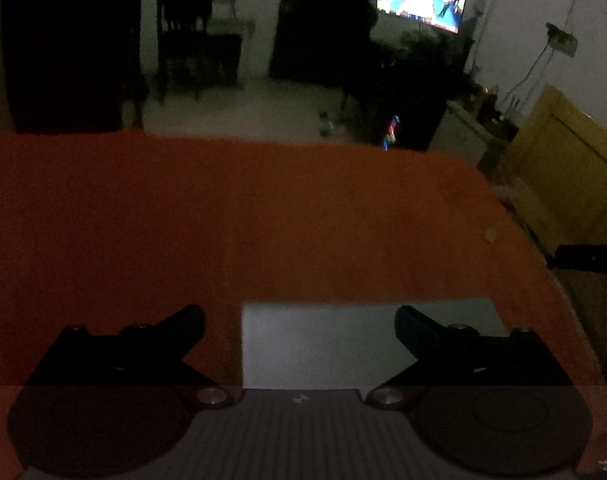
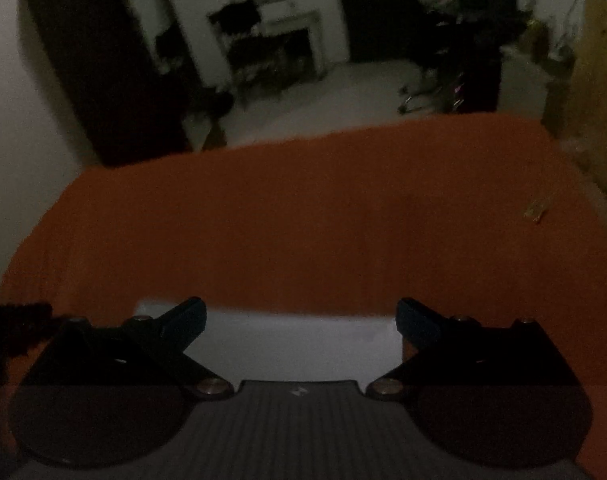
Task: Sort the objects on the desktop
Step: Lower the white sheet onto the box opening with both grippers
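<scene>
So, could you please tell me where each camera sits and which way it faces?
Left wrist: sits on the left gripper, looking forward over an orange tablecloth toward a lit TV; both open fingers show, above a pale sheet.
Right wrist: sits on the right gripper, facing the same dim room; its open fingers show above a pale sheet.
Shared: tablecloth, probably the same sheet, and a small yellowish scrap at right.

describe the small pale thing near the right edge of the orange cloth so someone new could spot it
Start at the orange tablecloth covering the table, then go to its right edge, beside the yellow wooden cabinet. The small pale object lies there alone on bare cloth, far beyond the white sheet under the open left gripper. It is too blurred to identify.
</scene>
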A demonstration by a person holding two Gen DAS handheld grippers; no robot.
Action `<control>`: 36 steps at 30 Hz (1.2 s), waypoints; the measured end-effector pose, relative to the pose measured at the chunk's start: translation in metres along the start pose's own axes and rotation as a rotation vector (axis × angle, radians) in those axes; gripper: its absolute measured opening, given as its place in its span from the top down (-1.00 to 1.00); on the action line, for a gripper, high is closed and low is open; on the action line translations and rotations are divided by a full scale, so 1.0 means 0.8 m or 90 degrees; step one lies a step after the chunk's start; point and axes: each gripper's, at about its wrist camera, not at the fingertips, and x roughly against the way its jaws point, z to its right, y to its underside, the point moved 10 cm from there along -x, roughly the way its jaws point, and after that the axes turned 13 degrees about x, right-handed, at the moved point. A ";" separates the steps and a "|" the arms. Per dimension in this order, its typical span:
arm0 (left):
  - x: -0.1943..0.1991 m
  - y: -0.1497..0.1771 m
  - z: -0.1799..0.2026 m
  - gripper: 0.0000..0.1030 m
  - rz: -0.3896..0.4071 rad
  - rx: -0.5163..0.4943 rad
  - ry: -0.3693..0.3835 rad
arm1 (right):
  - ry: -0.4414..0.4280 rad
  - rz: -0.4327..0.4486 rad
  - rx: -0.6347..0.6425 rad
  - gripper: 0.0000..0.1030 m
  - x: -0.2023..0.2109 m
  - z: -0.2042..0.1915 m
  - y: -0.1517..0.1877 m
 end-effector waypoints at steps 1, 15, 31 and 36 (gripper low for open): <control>0.008 -0.011 0.008 -0.99 0.008 0.006 -0.003 | 0.003 -0.004 -0.012 -1.00 0.008 -0.007 -0.011; 0.070 -0.047 0.048 -0.99 -0.018 0.054 -0.154 | 0.110 -0.041 0.006 -1.00 0.077 -0.104 -0.057; 0.152 0.096 0.061 -0.99 -0.079 -0.042 -0.095 | 0.087 -0.052 0.074 -1.00 0.168 -0.151 0.094; 0.181 0.122 0.064 -0.99 -0.005 -0.064 -0.079 | 0.131 -0.025 0.127 -1.00 0.176 -0.164 0.145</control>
